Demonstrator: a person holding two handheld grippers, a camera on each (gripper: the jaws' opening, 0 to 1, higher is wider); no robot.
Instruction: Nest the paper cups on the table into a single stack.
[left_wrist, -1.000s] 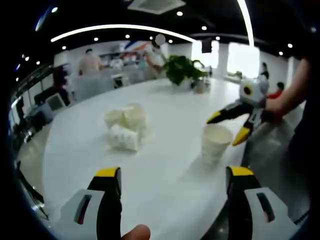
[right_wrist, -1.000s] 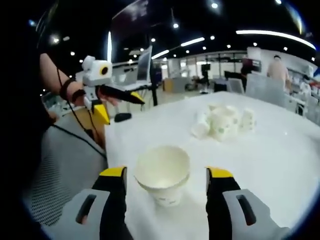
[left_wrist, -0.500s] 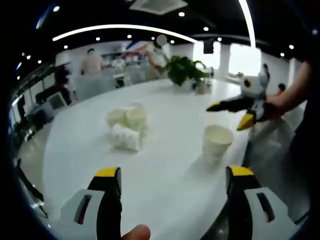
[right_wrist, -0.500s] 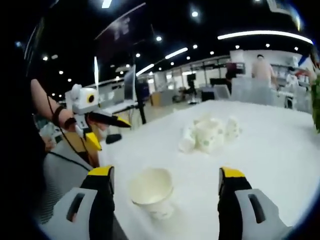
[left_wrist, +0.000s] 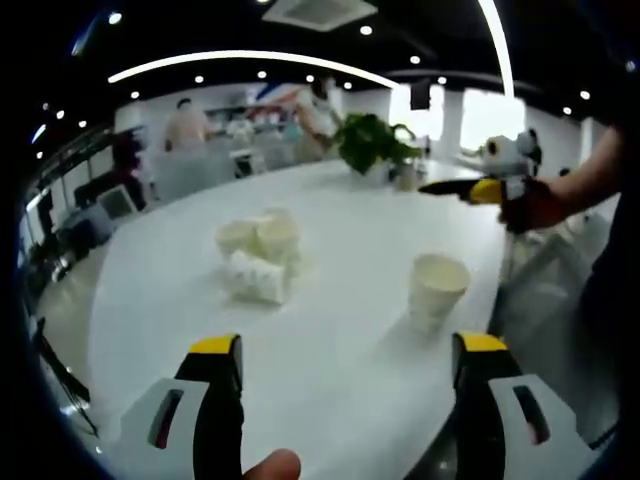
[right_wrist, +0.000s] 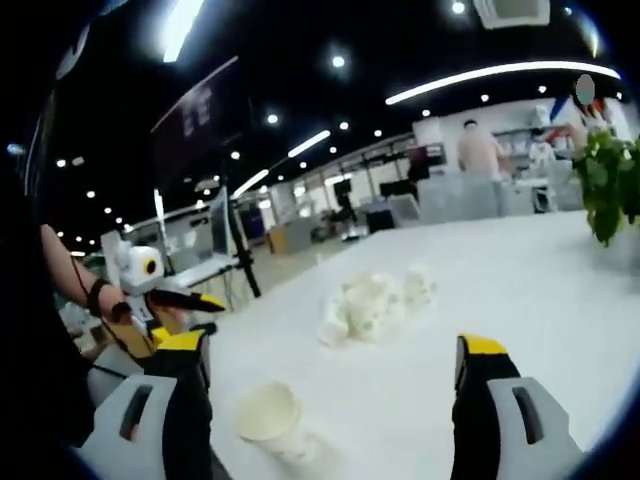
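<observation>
A single white paper cup (left_wrist: 436, 287) stands upright near the white table's (left_wrist: 330, 360) right edge. In the right gripper view the same cup (right_wrist: 270, 419) sits low beside the left jaw. A cluster of paper cups (left_wrist: 256, 254) lies mid-table, some upright, one on its side; the cluster (right_wrist: 372, 303) shows farther off in the right gripper view. My left gripper (left_wrist: 340, 345) is open over bare table, well short of the cups. My right gripper (right_wrist: 330, 350) is open and empty; it appears in the left gripper view (left_wrist: 465, 187) raised above the single cup, held by a hand.
A potted green plant (left_wrist: 370, 143) stands at the table's far end, also visible as leaves (right_wrist: 615, 180). People and office desks fill the background. The table edge (left_wrist: 495, 290) runs close to the single cup. The left gripper (right_wrist: 160, 295) appears at the left of the right gripper view.
The right gripper has lifted up and away from the single cup, its jaws wider apart around empty air. The left gripper has stayed put, and the cups have not moved.
</observation>
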